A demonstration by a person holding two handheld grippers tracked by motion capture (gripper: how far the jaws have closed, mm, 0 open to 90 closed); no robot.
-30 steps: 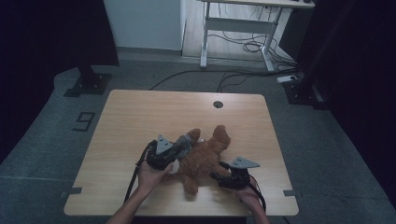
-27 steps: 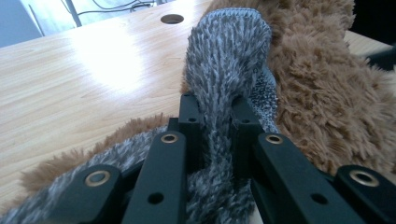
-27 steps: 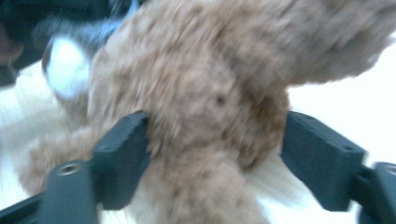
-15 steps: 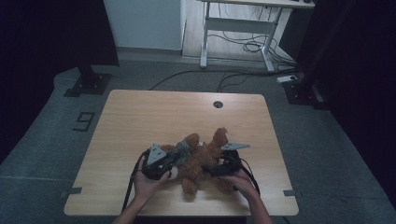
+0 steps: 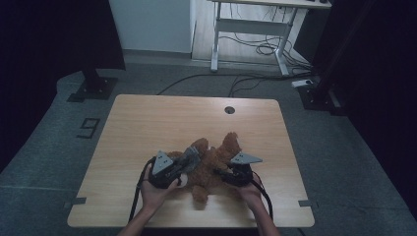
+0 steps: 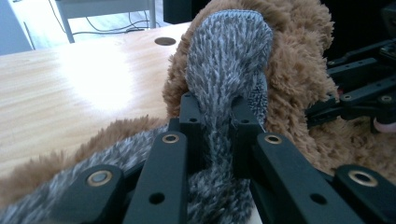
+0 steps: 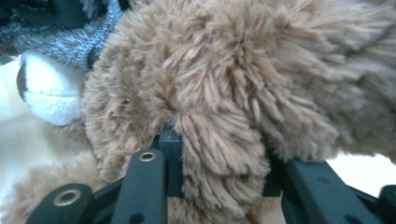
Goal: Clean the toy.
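A brown plush bear lies on the wooden table near its front edge, with a grey knitted piece on it. My left gripper comes in from the bear's left. In the left gripper view this gripper is shut on the grey knit, which bunches between the jaws. My right gripper is at the bear's right side. Its jaws have just been closing, and in the right gripper view they pinch a tuft of the bear's brown fur. The bear's white snout shows at the left there.
A round cable hole sits near the table's far edge. Beyond the table stand a desk frame with loose cables and a dark stand base. A taped "9" marks the floor on the left.
My right gripper has moved in toward the bear from the right and closed on its fur. The left gripper keeps its hold on the grey knit and has barely moved.
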